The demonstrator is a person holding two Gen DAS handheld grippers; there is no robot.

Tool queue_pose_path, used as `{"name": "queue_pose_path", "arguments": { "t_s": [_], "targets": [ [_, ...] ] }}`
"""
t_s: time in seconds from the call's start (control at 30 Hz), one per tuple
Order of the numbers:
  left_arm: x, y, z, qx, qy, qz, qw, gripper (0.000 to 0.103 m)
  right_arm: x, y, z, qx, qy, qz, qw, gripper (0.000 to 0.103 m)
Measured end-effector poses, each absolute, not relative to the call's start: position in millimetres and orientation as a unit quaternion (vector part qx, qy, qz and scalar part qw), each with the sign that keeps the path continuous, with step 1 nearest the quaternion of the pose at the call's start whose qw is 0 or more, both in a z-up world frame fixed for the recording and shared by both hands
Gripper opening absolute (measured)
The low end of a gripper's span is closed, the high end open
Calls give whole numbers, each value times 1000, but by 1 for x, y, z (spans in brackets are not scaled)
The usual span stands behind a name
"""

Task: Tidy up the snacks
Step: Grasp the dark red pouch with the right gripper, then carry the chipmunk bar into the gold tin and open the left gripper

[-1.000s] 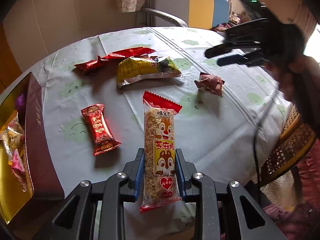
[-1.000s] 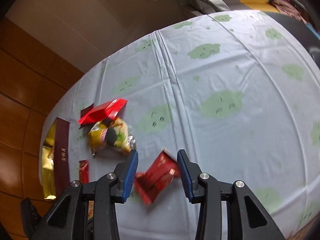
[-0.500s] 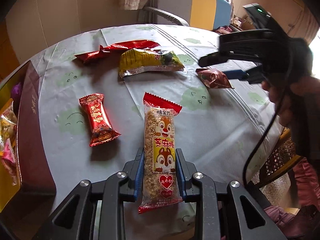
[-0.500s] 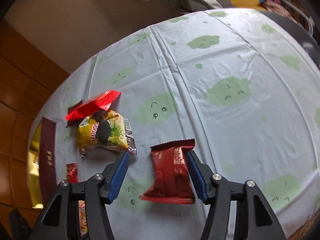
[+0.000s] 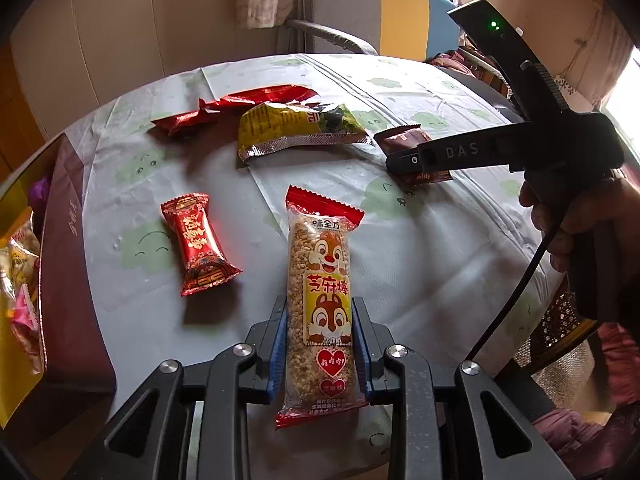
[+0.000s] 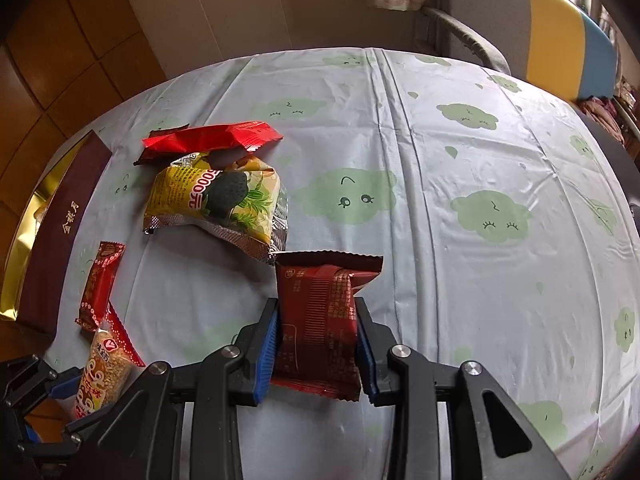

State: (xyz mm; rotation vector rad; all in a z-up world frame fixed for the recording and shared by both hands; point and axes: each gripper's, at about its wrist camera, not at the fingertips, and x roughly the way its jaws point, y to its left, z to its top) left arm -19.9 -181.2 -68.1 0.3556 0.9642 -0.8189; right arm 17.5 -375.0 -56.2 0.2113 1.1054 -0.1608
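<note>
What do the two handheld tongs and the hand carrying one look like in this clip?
Both tongs are matte black with blue ribbed pads and silver round bolts at the linkage joints: the left tongs and the right tongs match. Seen from the left wrist, the right unit bears pale "DAS" lettering, a green indicator light and a black cable. The hand is bare; no sleeve is visible.

Squirrel-print cereal bar (image 5: 320,308) stands lengthwise, clamped between blue pads. Dark red packet (image 6: 320,320) pinched likewise, seemingly touching the cloth. Yellow pouch (image 6: 216,200), long red wrapper (image 6: 212,142) and red candy (image 5: 198,244) lie flat.
</note>
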Motion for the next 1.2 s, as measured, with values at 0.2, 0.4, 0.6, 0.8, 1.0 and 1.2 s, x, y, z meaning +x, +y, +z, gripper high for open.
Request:
{"name": "queue_pose_path", "arguments": {
  "t_s": [0.2,0.4,0.6,0.8,1.0,1.2],
  "targets": [
    [-26,-174,-58,159,431,-378,804,29,12,-368,-54,83,515,-73,850,35],
    [-33,-146,-25,130,386,-368,836,29,8,-365,-53,74,509,-77,854,35],
    [-7,-103,-1,49,392,-332,856,29,6,-364,-53,69,504,-79,857,35],
    [18,-54,10,-6,399,-265,878,29,3,-362,-53,68,494,-80,863,35],
    [33,-6,5,-55,411,-201,888,29,2,-362,-53,68,490,-81,865,35],
    [45,22,-4,-95,431,-163,882,29,2,-362,-52,68,490,-83,865,35]
  ]
}}
